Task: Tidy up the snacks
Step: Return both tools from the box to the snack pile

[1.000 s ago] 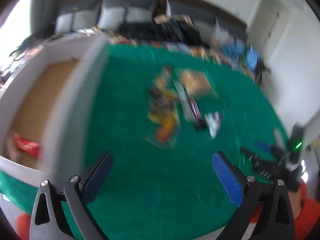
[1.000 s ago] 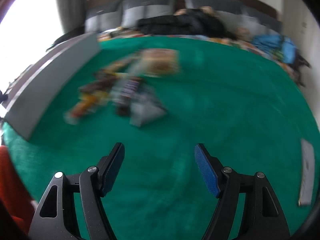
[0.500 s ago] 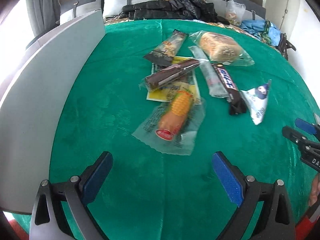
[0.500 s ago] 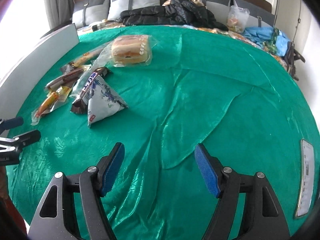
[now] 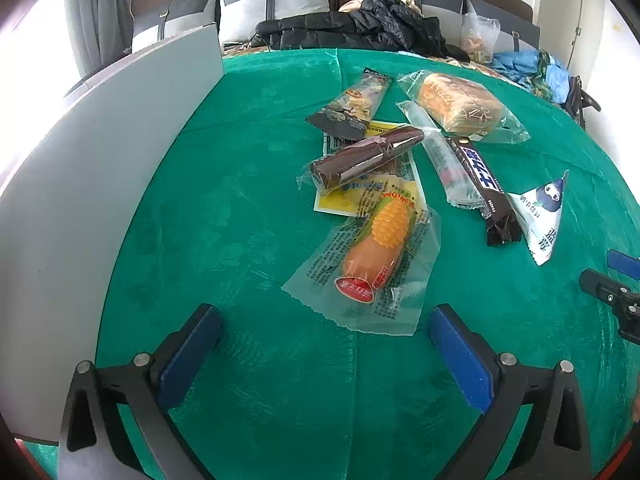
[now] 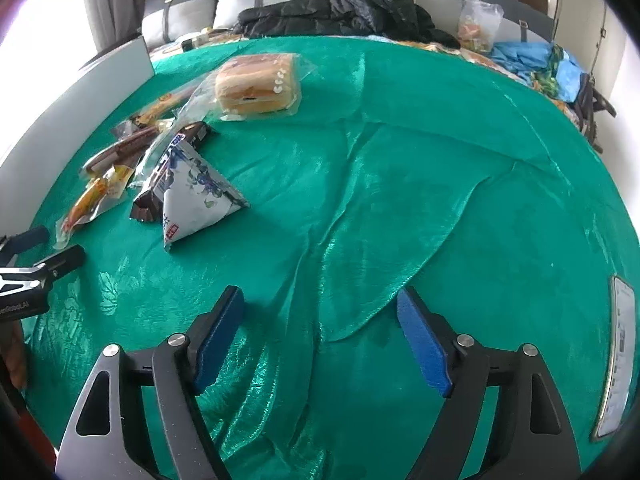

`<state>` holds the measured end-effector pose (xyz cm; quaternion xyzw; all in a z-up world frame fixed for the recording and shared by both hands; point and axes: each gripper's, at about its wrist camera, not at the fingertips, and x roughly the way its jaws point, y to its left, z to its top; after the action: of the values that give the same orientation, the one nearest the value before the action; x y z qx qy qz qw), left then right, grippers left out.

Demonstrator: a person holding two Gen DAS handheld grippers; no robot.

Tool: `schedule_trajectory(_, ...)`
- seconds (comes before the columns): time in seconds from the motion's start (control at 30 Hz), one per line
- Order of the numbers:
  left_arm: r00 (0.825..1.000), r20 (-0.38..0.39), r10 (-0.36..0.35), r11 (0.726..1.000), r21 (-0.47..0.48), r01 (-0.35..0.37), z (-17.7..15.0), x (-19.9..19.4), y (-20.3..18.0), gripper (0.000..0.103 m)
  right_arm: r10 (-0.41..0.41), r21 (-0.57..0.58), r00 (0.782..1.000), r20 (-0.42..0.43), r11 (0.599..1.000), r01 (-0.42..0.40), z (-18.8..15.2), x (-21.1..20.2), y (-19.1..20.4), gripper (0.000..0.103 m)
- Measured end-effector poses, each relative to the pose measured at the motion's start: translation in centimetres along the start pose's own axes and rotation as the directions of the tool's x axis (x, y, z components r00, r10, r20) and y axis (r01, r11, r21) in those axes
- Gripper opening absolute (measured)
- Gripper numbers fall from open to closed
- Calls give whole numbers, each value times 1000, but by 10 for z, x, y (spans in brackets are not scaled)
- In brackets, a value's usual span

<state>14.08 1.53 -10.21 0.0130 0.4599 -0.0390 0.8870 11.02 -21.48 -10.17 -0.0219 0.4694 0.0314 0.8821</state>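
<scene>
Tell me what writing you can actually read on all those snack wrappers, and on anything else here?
"蓝莓": on the white triangular pouch, beside a cartoon blueberry.
"士力": white characters on the dark chocolate bar; any third character is unclear.
Corn sausage pack: red oval logo and dense small print, too small to read.
Yellow packet, brown bar wrapper: blurred, unreadable.
Left gripper: body lettering cut off, partly "...Robot.AI".

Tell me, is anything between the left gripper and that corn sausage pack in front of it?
Nothing visible. The left gripper stands open over bare green cloth, and the corn sausage pack lies just ahead of its fingertips, on top of the pile's near edge with nothing over it.
</scene>
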Motion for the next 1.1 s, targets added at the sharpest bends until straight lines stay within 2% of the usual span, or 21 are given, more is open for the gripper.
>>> schedule_trajectory(0.27, 1000, 5, 1, 1000, -1, -1, 1, 0, 0, 103, 4, -3, 1000, -6, 1000, -4, 0, 1, 2, 88)
schedule_trajectory(1.1, 1000, 6, 1, 1000, -1, -1, 0, 0, -1, 103, -5, 0, 1000, -3, 1000, 5, 0, 1, 3, 89)
